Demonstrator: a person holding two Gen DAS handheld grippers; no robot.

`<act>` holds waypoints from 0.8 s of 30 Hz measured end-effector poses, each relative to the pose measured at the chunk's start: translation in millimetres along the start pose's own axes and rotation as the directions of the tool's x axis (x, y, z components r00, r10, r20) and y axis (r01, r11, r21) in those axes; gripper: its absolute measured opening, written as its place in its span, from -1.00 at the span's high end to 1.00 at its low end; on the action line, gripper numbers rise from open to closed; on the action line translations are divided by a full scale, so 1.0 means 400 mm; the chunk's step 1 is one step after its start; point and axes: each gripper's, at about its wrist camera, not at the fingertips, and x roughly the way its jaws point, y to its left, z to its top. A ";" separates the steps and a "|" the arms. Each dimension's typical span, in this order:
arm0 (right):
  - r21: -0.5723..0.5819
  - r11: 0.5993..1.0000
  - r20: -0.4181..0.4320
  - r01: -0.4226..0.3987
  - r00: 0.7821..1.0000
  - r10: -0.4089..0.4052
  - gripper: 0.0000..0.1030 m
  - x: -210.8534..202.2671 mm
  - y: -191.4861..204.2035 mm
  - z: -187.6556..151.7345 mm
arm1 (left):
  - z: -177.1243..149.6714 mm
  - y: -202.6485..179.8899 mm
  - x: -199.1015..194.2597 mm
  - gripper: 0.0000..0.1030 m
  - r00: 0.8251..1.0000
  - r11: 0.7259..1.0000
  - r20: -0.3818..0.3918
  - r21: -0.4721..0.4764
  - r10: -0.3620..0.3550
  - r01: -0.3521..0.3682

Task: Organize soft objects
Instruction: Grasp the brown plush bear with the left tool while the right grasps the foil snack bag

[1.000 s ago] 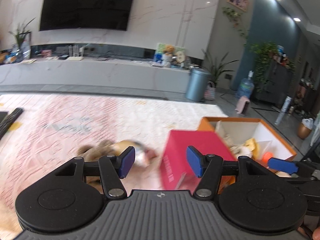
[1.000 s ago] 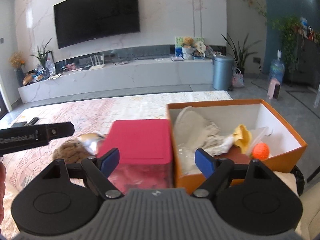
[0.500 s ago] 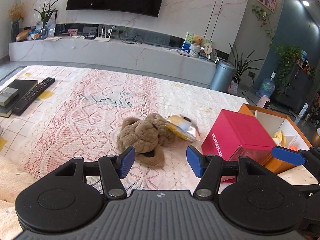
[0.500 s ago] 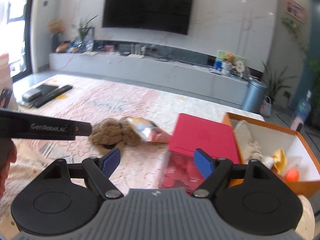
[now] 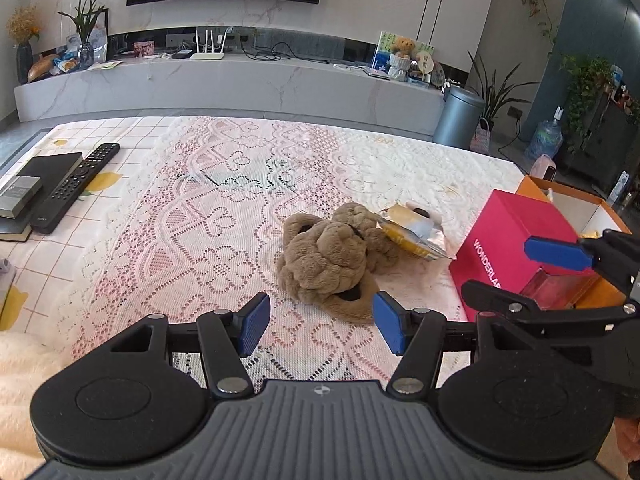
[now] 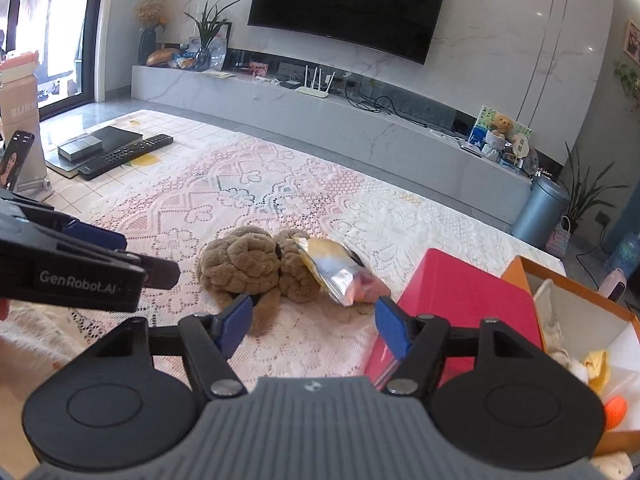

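Ahead of the blue fingertips (image 5: 253, 322) lay a brown plush toy (image 5: 326, 258) on a pink-and-white lace cloth (image 5: 208, 224); right of them stood a magenta box (image 5: 516, 232) and an orange box (image 6: 576, 292).

Brown plush toy (image 5: 326, 258), crumpled, lies on lace cloth (image 5: 208, 216) approx. mid-table. Foil snack pouch (image 5: 414, 232), yellow/silver, leans against its right side, touching. Orange box (image 6: 580, 304) at far right holds soft items, incl. orange ball (image 6: 616, 412).
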 end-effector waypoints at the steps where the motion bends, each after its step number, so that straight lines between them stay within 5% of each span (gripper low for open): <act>1: -0.004 1.000 -0.004 0.001 1.000 -0.001 -0.29 0.012 0.001 0.006 | 0.004 0.004 0.007 -0.35 1.000 1.000 -0.004 0.000 -0.001 0.001; 16: -0.045 0.999 -0.058 0.029 0.998 -0.032 -0.29 0.159 -0.013 0.064 | 0.043 0.046 0.096 -0.35 0.999 0.997 -0.015 -0.065 -0.051 0.050; 24: -0.115 0.993 -0.104 0.012 0.994 -0.024 -0.29 0.240 -0.006 0.067 | 0.066 0.028 0.147 -0.37 0.997 0.997 -0.024 0.001 -0.079 0.079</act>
